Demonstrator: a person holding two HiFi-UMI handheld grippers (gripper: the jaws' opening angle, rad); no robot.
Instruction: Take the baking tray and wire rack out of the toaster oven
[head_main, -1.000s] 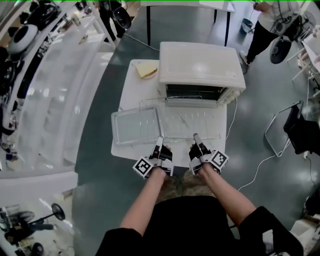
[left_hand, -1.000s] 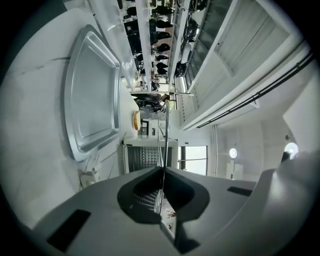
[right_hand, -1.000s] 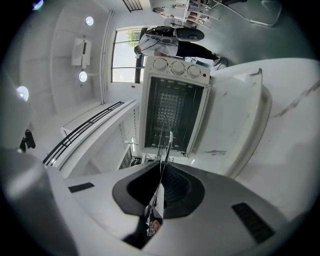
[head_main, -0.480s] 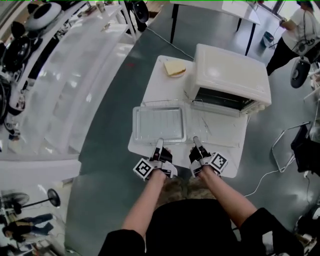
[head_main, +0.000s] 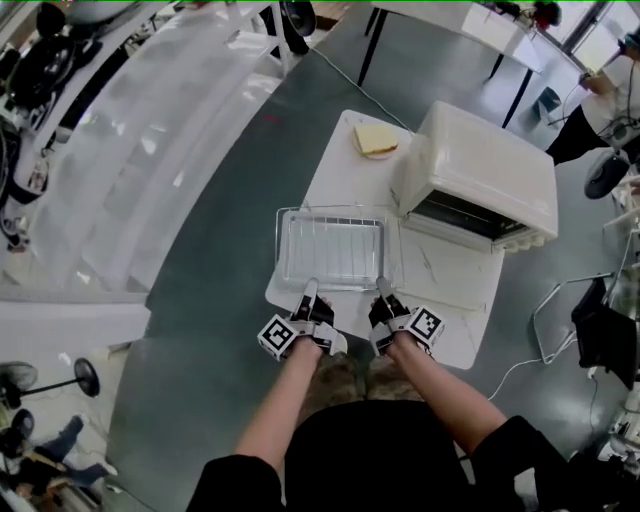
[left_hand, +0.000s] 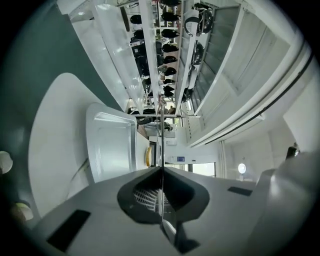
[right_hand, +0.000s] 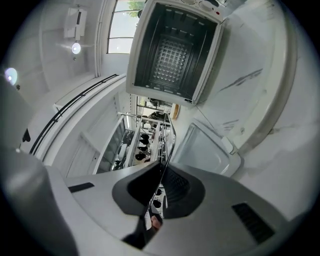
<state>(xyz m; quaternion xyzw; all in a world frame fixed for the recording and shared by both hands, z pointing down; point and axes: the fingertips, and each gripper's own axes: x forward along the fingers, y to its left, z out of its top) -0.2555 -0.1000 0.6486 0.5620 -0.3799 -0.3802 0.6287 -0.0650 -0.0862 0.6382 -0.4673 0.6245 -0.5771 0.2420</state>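
Shifted left from the spot before the oven's open front where it was a second ago, the wire rack (head_main: 335, 243) now sits above the baking tray (head_main: 281, 255), carried there by both grippers together. Nearest the camera, a person's bare forearms (head_main: 290, 400) reach forward over the near edge of a white table (head_main: 340, 170). The left gripper (head_main: 309, 288) and the right gripper (head_main: 381, 287) sit side by side, each at a near corner of the rack. Each gripper view shows its jaws pressed together on a thin wire of the rack's edge, which runs away from the pads as a single dark line. The baking tray lies flat on the table directly under the rack, near the table's front edge. Whether the rack touches the tray cannot be told from these views. Beyond and to the right stands the white toaster oven (head_main: 490, 165), its front open and its dark cavity facing the grippers. A slice of bread (head_main: 375, 140) lies on the table's far corner, just left of the oven. Grey-green floor (head_main: 220, 270) surrounds the table, with white shelving (head_main: 130, 120) along the left.
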